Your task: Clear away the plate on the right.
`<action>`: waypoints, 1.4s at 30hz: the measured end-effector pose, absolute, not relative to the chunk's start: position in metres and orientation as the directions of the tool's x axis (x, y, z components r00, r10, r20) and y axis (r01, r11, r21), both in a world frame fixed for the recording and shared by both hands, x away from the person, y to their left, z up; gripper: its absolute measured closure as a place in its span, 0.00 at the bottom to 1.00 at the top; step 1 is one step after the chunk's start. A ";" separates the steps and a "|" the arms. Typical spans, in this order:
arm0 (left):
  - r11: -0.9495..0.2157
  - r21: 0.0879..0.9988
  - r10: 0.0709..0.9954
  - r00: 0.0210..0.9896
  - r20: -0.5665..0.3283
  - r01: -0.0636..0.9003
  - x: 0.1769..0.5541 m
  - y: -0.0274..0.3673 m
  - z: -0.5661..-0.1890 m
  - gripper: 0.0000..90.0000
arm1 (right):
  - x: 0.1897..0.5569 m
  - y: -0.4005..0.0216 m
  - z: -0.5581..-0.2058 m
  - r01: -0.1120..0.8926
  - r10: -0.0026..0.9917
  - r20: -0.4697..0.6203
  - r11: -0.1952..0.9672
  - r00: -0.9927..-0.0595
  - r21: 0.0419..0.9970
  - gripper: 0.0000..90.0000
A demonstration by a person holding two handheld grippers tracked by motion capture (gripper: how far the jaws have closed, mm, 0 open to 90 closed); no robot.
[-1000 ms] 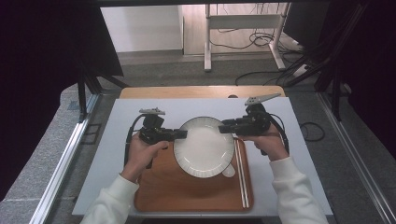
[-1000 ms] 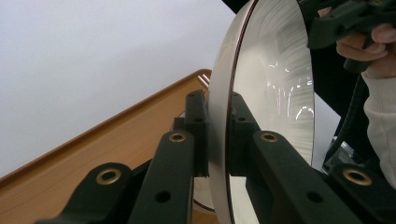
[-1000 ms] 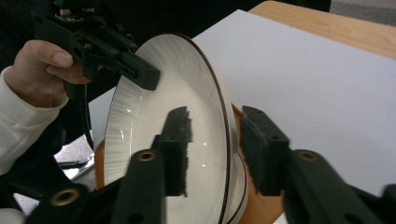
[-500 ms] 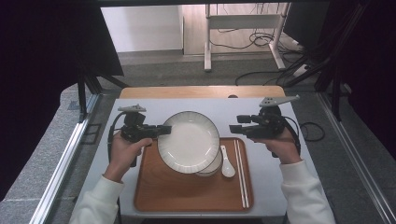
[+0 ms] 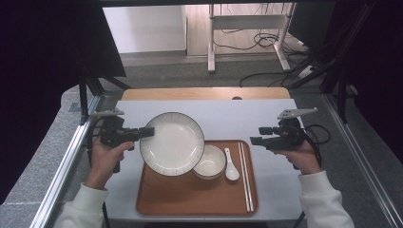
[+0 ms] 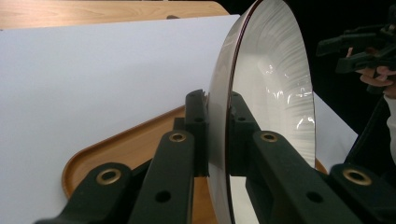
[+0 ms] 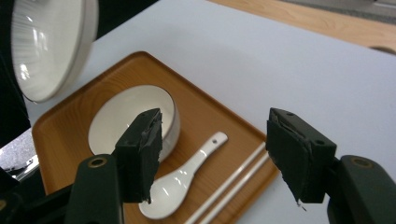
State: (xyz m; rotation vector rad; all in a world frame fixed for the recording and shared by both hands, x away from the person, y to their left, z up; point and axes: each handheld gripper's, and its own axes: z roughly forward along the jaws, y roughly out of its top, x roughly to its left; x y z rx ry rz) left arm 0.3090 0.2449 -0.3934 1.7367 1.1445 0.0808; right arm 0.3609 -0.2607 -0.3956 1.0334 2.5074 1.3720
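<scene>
Plate (image 5: pixel 172 143): you hold it by its left rim, lifted over the tray's (image 5: pixel 190 202) left part and overlapping the bowl (image 5: pixel 209 161).
Left gripper (image 5: pixel 142 133): jaws clamped on the plate rim; in the left gripper view the pads (image 6: pixel 198 122) press both faces of the plate (image 6: pixel 275 93).
Right gripper (image 5: pixel 254 136): jaws have just been opening, now wide apart, nothing between them; it hangs off the tray's right edge.
Step, my reading: carrying the plate off the tray leftward, one-handed.
Advice: keep the plate level, lift it clear of the bowl before sliding sideways, and set it on the white table (image 5: pixel 228 118).
Left gripper view adds: grip depth on the rim.
Right gripper view adds: spoon (image 7: pixel 180 179) and chopsticks (image 7: pixel 233 184) lying beside the bowl (image 7: pixel 133 119).
</scene>
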 end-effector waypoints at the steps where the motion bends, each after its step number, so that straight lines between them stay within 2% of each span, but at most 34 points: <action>1: -0.035 0.759 0.719 0.544 -0.432 0.650 0.308 0.248 -0.394 0.92 | 0.361 -0.264 -0.397 0.518 0.609 0.226 0.359 -0.760 0.776 0.40; 9: 0.007 0.753 0.739 0.504 -0.447 0.658 0.298 0.277 -0.398 0.93 | 0.362 -0.279 -0.404 0.541 0.635 0.234 0.345 -0.736 0.767 0.40; 21: 0.035 0.723 0.761 0.450 -0.467 0.690 0.286 0.308 -0.419 0.92 | 0.365 -0.278 -0.410 0.557 0.641 0.234 0.362 -0.731 0.748 0.39; 29: 0.028 0.702 0.776 0.427 -0.464 0.711 0.283 0.314 -0.434 0.92 | 0.365 -0.282 -0.407 0.557 0.645 0.232 0.359 -0.728 0.749 0.38; 42: -0.028 0.681 0.761 0.457 -0.460 0.732 0.287 0.300 -0.447 0.92 | 0.366 -0.286 -0.408 0.560 0.651 0.231 0.357 -0.723 0.747 0.37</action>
